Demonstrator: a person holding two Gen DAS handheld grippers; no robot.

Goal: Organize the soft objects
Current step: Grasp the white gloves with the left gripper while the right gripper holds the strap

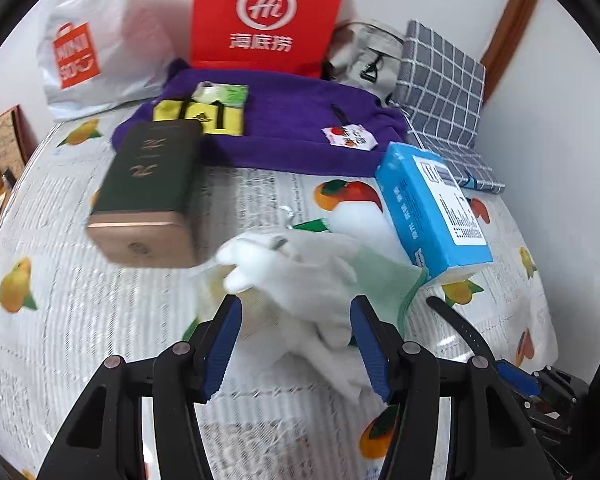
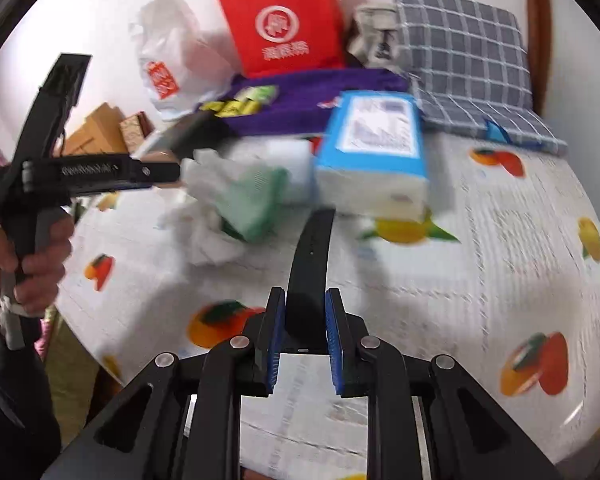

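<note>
A pile of white gloves with pale green cuffs (image 1: 300, 276) lies on the fruit-print bedspread (image 1: 60, 360), just ahead of my open left gripper (image 1: 296, 312), whose jaws stand wide on either side of the near part of the pile. The gloves also show in the right wrist view (image 2: 236, 196). My right gripper (image 2: 305, 304) is shut on a black strap (image 2: 312, 256) that sticks forward above the bed. The strap also shows in the left wrist view (image 1: 460, 324). A purple cloth (image 1: 284, 120) lies at the back.
A dark green and gold box (image 1: 148, 196) and a blue tissue pack (image 1: 432, 204) flank the gloves. A red bag (image 1: 266, 12), a white Miniso bag (image 1: 96, 44), a grey pouch (image 1: 364, 52) and a grey checked cushion (image 1: 444, 80) line the wall.
</note>
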